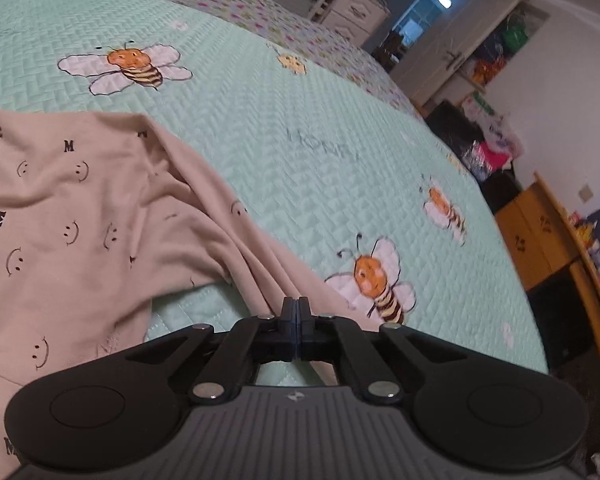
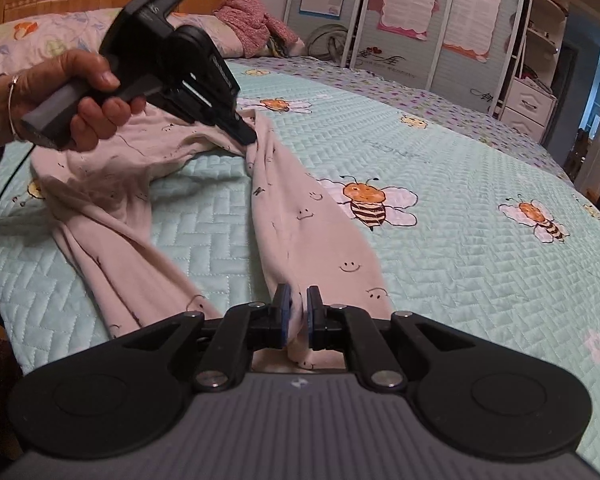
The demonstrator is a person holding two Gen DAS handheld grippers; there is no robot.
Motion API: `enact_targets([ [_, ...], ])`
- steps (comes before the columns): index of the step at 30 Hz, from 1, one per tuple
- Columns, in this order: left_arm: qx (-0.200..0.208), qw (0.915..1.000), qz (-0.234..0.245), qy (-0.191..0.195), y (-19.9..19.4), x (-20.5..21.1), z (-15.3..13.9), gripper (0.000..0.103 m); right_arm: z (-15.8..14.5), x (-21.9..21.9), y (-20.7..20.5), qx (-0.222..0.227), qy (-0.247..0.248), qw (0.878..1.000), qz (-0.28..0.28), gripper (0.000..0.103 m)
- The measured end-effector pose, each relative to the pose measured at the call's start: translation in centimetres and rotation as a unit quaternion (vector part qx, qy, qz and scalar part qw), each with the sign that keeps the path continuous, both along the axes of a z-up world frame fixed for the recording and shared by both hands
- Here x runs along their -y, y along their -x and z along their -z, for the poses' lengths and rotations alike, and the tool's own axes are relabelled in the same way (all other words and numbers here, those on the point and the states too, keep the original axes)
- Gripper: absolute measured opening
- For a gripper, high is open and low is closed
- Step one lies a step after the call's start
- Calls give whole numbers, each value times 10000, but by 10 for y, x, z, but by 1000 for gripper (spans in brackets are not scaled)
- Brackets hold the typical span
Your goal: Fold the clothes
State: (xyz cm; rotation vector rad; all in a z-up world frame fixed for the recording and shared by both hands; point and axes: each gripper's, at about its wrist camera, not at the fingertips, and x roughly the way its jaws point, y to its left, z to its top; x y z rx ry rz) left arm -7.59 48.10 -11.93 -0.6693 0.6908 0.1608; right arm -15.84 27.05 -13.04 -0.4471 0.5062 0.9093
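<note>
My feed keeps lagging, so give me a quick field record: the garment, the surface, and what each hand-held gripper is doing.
garment: pale pink cotton trousers with smiley faces, crumpled, not yet folded
surface: mint-green quilted bedspread with bees
left hand-held gripper: shut on a bunch of the fabric near the waist
right hand-held gripper: pads pinching a leg end
person's hand: holding the left handle
</note>
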Motion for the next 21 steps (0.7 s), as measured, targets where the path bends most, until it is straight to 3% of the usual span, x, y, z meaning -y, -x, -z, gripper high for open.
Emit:
enact_targets([
  [5,-296,9994,82,179,-6,1,8,3,4,0,-1,-79,-23,10000,9,12],
  [9,-397,9975,-75,572,-9,-3,16,33,6,-1,1,-105,-18,9999,10,13],
  [12,-446,9968,-62,662,-12,0,18,36,5,0,1,-118,-22,9999,24,14],
  [16,-531,9962,-71,684,-14,4,22,32,5,1,-1,-137,-64,9999,65,15],
  [17,-524,9962,-70,698,-14,5,24,26,5,1,-1,-137,-70,9999,69,15],
  [18,-522,9960,-55,719,-14,5,24,7,5,1,-1,-134,-72,9999,76,15],
  [21,-446,9962,-50,749,-11,5,23,2,6,2,-2,-119,-74,9998,146,17],
])
